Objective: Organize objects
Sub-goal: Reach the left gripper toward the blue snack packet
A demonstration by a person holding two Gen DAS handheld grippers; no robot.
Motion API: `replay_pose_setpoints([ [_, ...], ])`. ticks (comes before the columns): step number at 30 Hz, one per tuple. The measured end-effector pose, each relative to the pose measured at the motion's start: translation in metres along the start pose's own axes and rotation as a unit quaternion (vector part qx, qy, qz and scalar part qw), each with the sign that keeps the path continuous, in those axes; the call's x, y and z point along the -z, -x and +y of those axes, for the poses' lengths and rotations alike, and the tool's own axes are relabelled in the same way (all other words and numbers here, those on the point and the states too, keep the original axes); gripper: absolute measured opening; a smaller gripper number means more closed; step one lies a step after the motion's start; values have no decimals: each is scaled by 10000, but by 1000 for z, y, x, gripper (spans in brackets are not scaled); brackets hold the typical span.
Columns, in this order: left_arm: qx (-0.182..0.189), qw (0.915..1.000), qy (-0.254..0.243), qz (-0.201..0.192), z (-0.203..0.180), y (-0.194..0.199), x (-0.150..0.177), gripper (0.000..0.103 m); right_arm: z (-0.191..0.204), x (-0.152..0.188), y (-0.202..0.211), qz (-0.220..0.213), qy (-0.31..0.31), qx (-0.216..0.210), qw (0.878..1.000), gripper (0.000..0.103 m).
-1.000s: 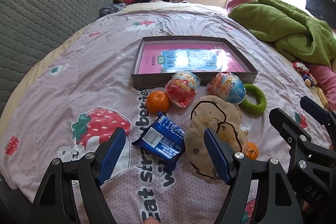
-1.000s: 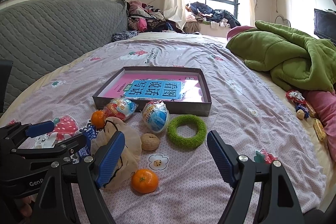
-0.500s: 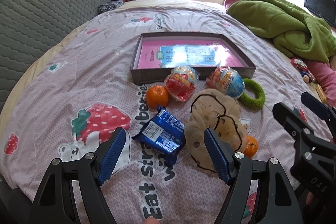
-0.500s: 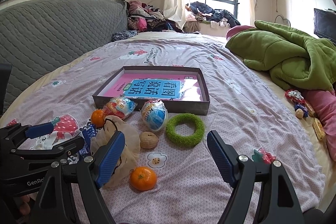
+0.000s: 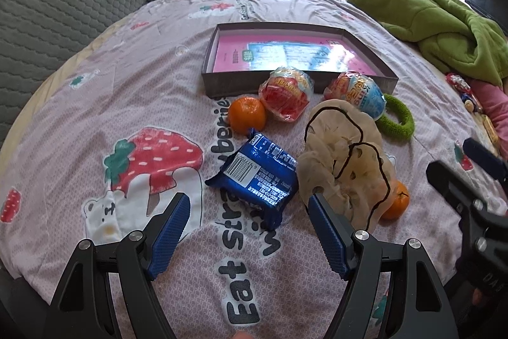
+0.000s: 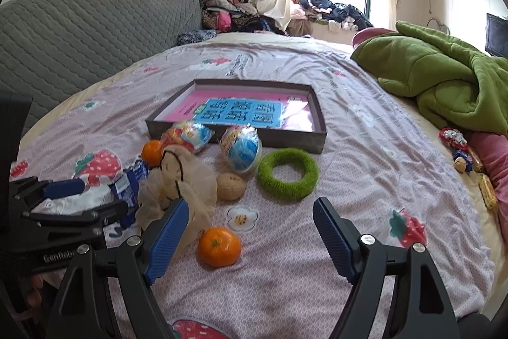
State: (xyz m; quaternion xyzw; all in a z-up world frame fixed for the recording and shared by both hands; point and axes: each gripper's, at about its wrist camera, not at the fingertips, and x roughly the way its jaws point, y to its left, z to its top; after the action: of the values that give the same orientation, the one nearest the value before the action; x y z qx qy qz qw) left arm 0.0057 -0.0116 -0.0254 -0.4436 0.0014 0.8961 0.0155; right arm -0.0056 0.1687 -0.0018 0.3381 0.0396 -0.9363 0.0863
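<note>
A shallow dark box (image 5: pixel 222 88) (image 6: pixel 285 138) with a pink and blue sheet inside lies on the bed. In front of it lie two wrapped toy eggs (image 5: pixel 287 92) (image 6: pixel 241 148), two oranges (image 5: pixel 246 113) (image 6: pixel 219 247), a blue snack packet (image 5: pixel 257 177), a beige mesh scrunchie (image 5: pixel 343 164) (image 6: pixel 181 183), a green ring (image 6: pixel 287 173) and a walnut (image 6: pixel 231 186). My left gripper (image 5: pixel 249 231) is open just short of the blue packet. My right gripper (image 6: pixel 250 234) is open, with the near orange between its fingers' line.
A green blanket (image 6: pixel 444 78) is heaped at the right, with small wrapped snacks (image 6: pixel 457 145) at the bed's right side. A grey quilted headboard (image 6: pixel 79 30) runs along the left. Piled clothes (image 6: pixel 228 11) sit at the far end under the window.
Both grippers have drifted slightly forward and downward over the bed; the objects sit a little nearer in view. Neither gripper has changed its opening, and nothing was picked up.
</note>
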Motion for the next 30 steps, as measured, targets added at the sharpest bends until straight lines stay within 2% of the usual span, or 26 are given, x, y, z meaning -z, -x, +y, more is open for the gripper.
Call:
replay_pose_setpoints([
  [13, -141, 9992, -367, 72, -1, -13, 13, 78, 0, 16, -12, 429, 75, -175, 9989, 80],
  [21, 183, 9979, -621, -81, 0, -20, 14, 78, 3, 21, -18, 569, 121, -239, 9980, 80],
  [27, 138, 9973, -703, -191, 4, -24, 12, 78, 3, 24, -25, 671, 131, -254, 9973, 80],
  [30, 231, 9972, -681, -187, 7, -26, 11, 78, 3, 26, -29, 729, 130, -240, 9970, 80],
])
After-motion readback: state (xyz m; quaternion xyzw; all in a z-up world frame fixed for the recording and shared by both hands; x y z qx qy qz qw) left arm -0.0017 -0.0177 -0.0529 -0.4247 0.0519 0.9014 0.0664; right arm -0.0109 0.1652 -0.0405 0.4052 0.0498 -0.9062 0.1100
